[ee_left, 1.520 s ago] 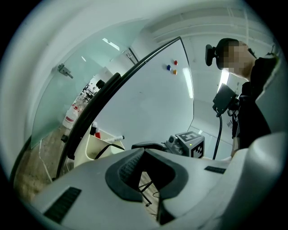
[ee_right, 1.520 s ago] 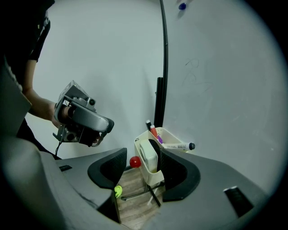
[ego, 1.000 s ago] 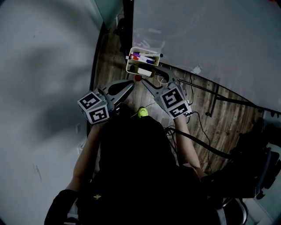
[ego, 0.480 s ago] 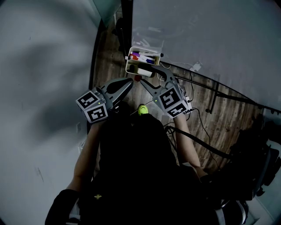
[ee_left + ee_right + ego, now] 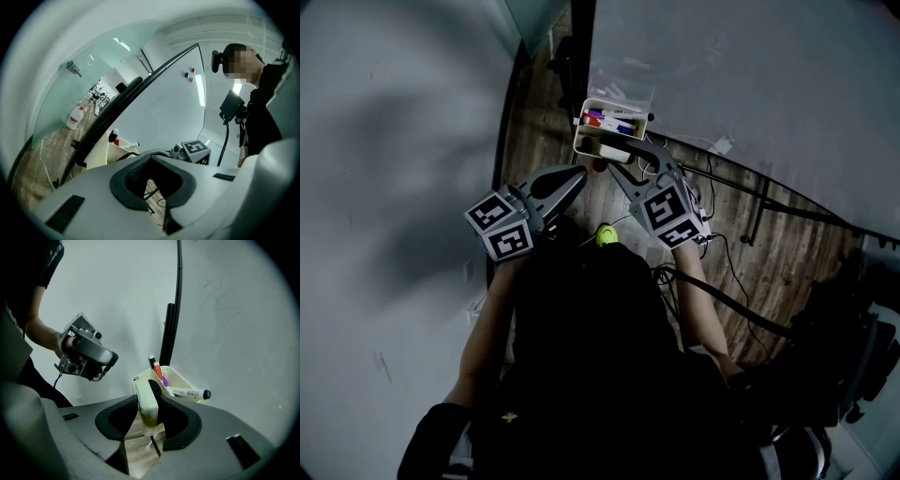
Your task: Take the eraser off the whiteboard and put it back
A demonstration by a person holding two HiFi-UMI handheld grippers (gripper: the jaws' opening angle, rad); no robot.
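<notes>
Right gripper (image 5: 149, 399): jaws just closing, now pinching the white block eraser (image 5: 145, 405) with dark felt.
Eraser: at cream plastic tray (image 5: 180, 380) on whiteboard (image 5: 225, 333).
Left gripper (image 5: 150, 157): tips together, empty.
Progress: grasp made, I judge; lift-off and return remain.

The right tongs (image 5: 149, 399) have just been closing and pinch a cream rectangular whiteboard eraser (image 5: 145, 411), its dark felt face toward the right pad. Just behind it, a cream plastic box (image 5: 180, 379) on the white whiteboard (image 5: 234, 310) holds a red-capped marker (image 5: 157, 370). A white black-capped marker (image 5: 187, 393) lies across its rim. At left, a hand (image 5: 65, 345) holds the grey left tongs (image 5: 111, 361).
</notes>
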